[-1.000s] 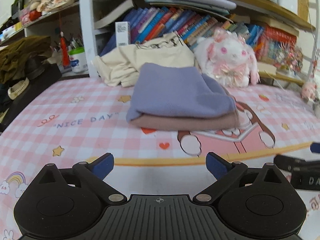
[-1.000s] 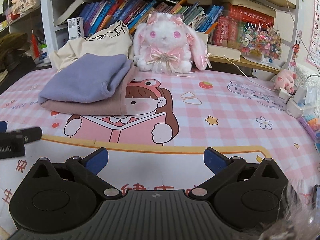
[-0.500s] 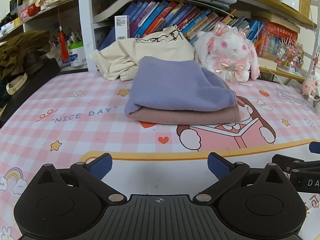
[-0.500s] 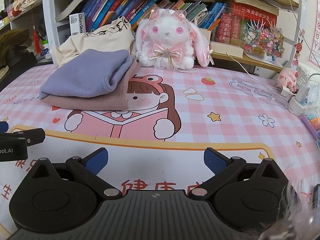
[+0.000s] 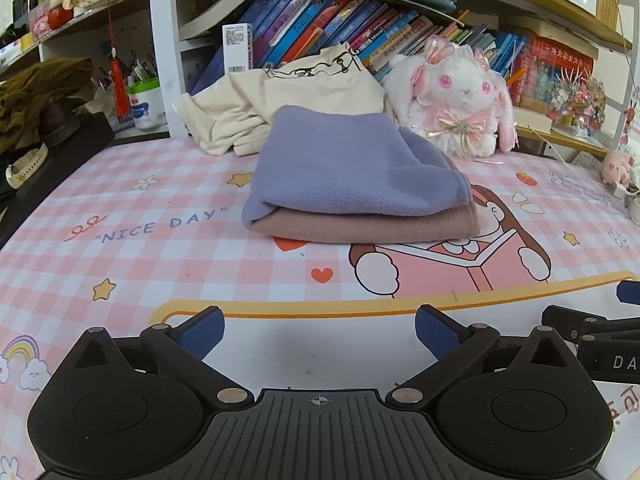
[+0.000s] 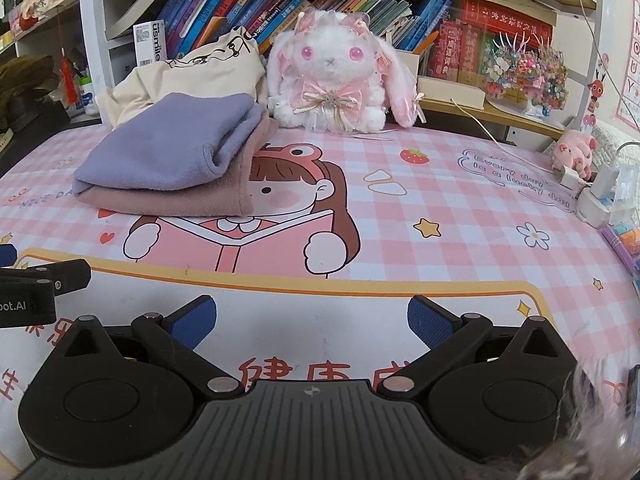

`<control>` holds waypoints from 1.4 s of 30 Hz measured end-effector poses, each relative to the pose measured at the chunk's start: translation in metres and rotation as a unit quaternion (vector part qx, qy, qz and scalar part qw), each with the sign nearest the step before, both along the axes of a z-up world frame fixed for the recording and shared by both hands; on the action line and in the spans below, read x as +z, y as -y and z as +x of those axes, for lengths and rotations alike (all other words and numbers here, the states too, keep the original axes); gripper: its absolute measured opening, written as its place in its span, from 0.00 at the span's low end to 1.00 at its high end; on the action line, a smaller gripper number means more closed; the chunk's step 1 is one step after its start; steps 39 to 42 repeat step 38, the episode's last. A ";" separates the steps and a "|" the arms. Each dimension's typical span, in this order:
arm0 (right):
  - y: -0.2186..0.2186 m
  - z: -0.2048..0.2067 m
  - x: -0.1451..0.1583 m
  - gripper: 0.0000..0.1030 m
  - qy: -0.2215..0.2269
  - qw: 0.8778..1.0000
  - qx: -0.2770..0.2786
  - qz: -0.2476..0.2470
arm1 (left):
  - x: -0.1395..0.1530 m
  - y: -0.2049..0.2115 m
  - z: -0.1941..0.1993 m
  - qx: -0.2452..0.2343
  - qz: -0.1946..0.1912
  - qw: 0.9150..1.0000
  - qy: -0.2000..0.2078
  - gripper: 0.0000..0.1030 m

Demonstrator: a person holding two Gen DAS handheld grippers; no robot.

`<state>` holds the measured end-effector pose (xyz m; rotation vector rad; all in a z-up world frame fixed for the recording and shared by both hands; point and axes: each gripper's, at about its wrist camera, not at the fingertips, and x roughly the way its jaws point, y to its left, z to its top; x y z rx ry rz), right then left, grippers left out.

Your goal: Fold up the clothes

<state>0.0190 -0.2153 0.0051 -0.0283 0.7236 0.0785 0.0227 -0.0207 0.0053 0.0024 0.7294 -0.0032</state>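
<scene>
Two garments are already folded and stacked: a lavender fleece (image 5: 344, 168) lies on a dusty-pink one (image 5: 360, 226), straight ahead of the left hand-held gripper (image 5: 318, 326) and ahead and to the left of the right hand-held gripper (image 6: 310, 318). Both tools hover low over the pink checked mat (image 5: 160, 248) that covers the surface, well short of the stack. Each has its blue pads spread wide with nothing between them. The right tool's fingertip shows at the far right edge of the left wrist view, so the two sit side by side.

Behind the stack, farther from both grippers, a cream top (image 5: 280, 108) lies crumpled against the bookshelf (image 5: 160, 40), just beside a white plush rabbit (image 6: 336, 72). It looks like the only piece not yet folded, so my reading is that one fold cycle is finished and the next garment is due.

That next move would call for reaching past or around the folded stack without nudging it, then pinching the cream cloth at two separated spots, likely near the shoulders or hem, and dragging it forward onto the bare mat in front of the grippers. Its edges are bunched, so which part is collar or sleeve cannot be told from here. The rabbit sits close enough to catch a stray finger.
</scene>
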 end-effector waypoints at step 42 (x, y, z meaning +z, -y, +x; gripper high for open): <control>0.001 0.004 -0.005 1.00 -0.013 1.000 -0.005 0.002 | 0.000 -0.003 -0.002 -0.008 -0.028 1.000 0.000 1.00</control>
